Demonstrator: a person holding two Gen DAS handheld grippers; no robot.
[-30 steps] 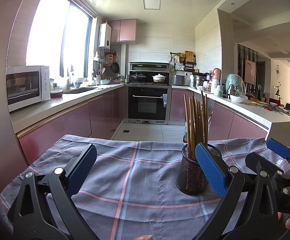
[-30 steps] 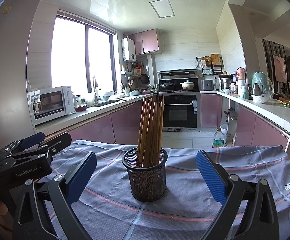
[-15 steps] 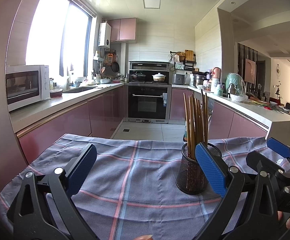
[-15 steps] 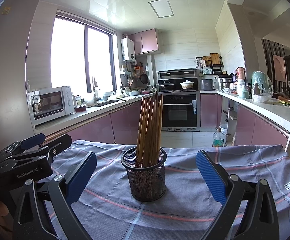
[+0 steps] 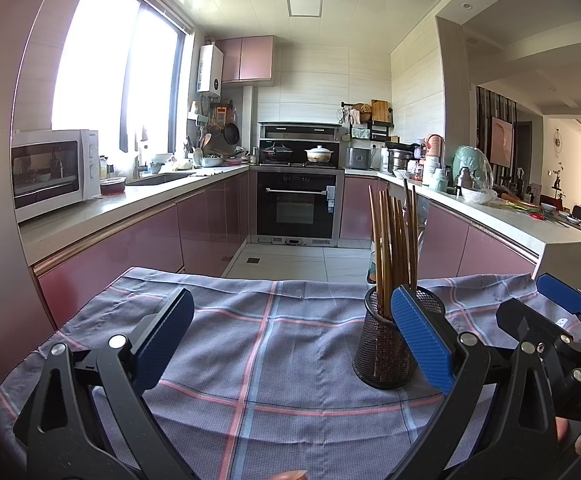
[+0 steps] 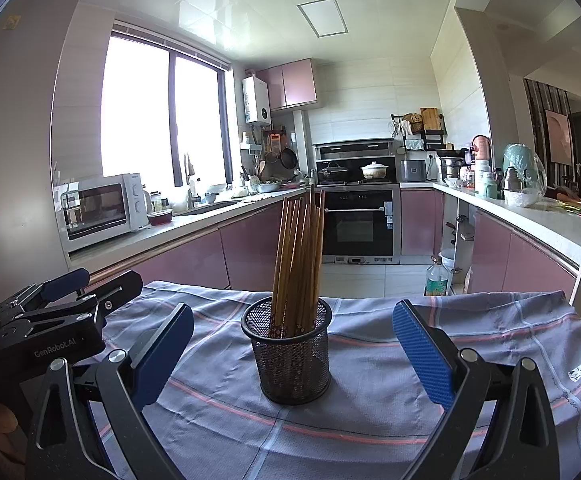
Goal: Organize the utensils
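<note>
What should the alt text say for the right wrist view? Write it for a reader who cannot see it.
A black mesh cup full of upright wooden chopsticks stands on a checked cloth, centred between the open right gripper. The left gripper shows at the left edge, with a kitchen behind.

White microwave (image 5: 52,170) sat on left counter (image 5: 102,216), black oven (image 5: 296,210) at far wall, white pot (image 5: 319,154) on hob, checked cloth (image 5: 250,344) over table.
</note>
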